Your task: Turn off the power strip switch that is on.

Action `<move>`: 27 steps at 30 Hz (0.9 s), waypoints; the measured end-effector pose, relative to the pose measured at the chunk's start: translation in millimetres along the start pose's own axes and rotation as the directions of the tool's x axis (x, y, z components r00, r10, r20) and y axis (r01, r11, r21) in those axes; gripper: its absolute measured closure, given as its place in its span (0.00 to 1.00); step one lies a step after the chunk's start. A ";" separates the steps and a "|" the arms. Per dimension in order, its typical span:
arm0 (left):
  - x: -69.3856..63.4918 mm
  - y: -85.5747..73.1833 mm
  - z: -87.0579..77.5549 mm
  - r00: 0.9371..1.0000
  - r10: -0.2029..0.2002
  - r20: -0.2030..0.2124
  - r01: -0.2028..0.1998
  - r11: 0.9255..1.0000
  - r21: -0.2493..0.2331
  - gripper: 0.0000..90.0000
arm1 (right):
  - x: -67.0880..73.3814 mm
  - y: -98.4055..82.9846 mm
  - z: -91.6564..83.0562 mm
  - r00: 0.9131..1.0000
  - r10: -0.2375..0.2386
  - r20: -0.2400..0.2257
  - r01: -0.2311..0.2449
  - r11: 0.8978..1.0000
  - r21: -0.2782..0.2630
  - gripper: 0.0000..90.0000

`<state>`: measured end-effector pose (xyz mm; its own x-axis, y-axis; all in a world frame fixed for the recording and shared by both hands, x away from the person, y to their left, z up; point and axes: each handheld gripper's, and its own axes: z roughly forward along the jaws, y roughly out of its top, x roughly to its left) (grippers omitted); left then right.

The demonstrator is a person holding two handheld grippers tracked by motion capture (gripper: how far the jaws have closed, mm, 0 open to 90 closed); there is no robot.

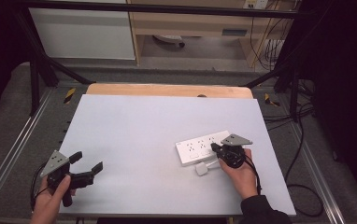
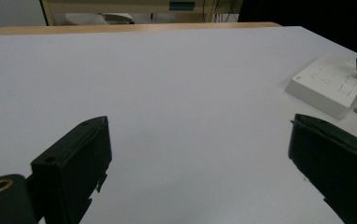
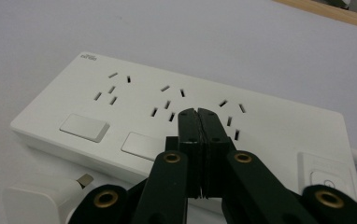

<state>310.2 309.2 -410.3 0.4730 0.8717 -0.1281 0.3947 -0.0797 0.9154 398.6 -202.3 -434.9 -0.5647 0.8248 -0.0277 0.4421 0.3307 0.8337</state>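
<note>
My left tool (image 1: 87, 165) sits at the near-left corner of the white surface (image 1: 144, 130), jaws spread wide with nothing between them, pointing right across the bare sheet. My left hand (image 1: 50, 198) grips it from below. My right tool (image 1: 216, 149) is over the near end of the white power strip (image 1: 197, 147), grey plate on top, jaws look pressed together, though it's small from up here so I can't be sure. The strip lies angled at the right side of the surface. A white plug (image 1: 201, 170) lies just beside the strip's near edge, by my right hand (image 1: 239, 175). The two tools are well apart.
</note>
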 end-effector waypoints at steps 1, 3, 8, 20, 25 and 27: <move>0.0 0.1 -0.2 1.000 0.001 0.001 -0.001 1.000 0.000 0.07 | 0.0 0.2 -0.1 1.000 0.002 -0.001 -0.002 1.000 -0.001 0.98; -0.2 0.1 -0.1 1.000 0.000 0.002 0.000 1.000 0.000 0.07 | -0.2 0.3 0.0 1.000 0.009 -0.001 -0.009 1.000 -0.005 0.96; 0.0 0.0 -0.1 1.000 0.001 0.000 -0.001 1.000 0.001 0.07 | 0.5 2.2 -2.0 0.999 0.036 -0.018 -0.037 0.999 -0.029 0.92; 0.1 0.1 -0.3 1.000 0.002 0.000 -0.002 1.000 -0.001 0.07 | 0.9 6.3 -5.6 0.998 0.054 -0.024 -0.056 0.996 -0.072 0.76; 0.1 0.2 -0.8 1.000 -0.001 0.000 0.001 1.000 -0.004 0.07 | -0.9 8.0 -6.8 0.997 0.073 -0.014 -0.074 0.994 -0.082 0.65; 0.1 0.2 -0.6 1.000 -0.001 0.000 0.001 1.000 -0.003 0.07 | -1.6 8.7 -7.5 0.997 0.082 -0.011 -0.083 0.993 -0.087 0.60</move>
<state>309.8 309.6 -409.9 0.4730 0.8715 -0.1290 0.3928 -0.0776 0.9163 398.1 -204.2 -423.4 -0.5340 0.8442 0.0473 0.4253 0.2199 0.8780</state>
